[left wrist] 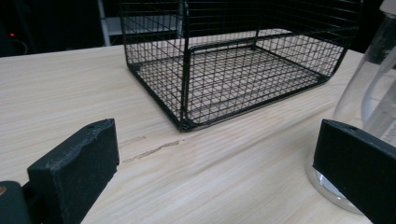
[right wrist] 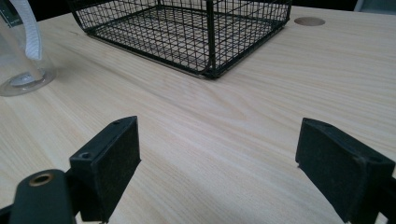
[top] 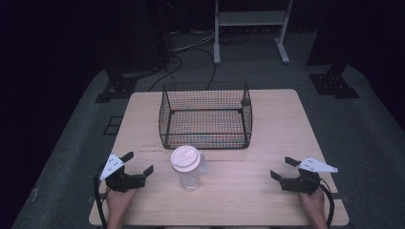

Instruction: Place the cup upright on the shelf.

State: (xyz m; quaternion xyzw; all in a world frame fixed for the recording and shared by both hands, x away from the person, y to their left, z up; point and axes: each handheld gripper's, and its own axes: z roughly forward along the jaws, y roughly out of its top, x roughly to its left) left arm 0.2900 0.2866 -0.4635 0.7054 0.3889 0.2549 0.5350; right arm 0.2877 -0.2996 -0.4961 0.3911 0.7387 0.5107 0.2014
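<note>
Table (top: pixel 286 124): pale wood, centre of the high view, with a round hole (right wrist: pixel 310 21) showing at the upper right of the right gripper view. Floor (top: pixel 372 143): grey, around the table. Frame (top: pixel 250 19): white metal, top centre, standing on the floor. Cables (top: pixel 191 52): black and pale, trailing across the floor at upper centre. Stand bases (top: pixel 334 83): black, one at upper right, another at left of centre (top: pixel 117 88). Background: dark.
</note>
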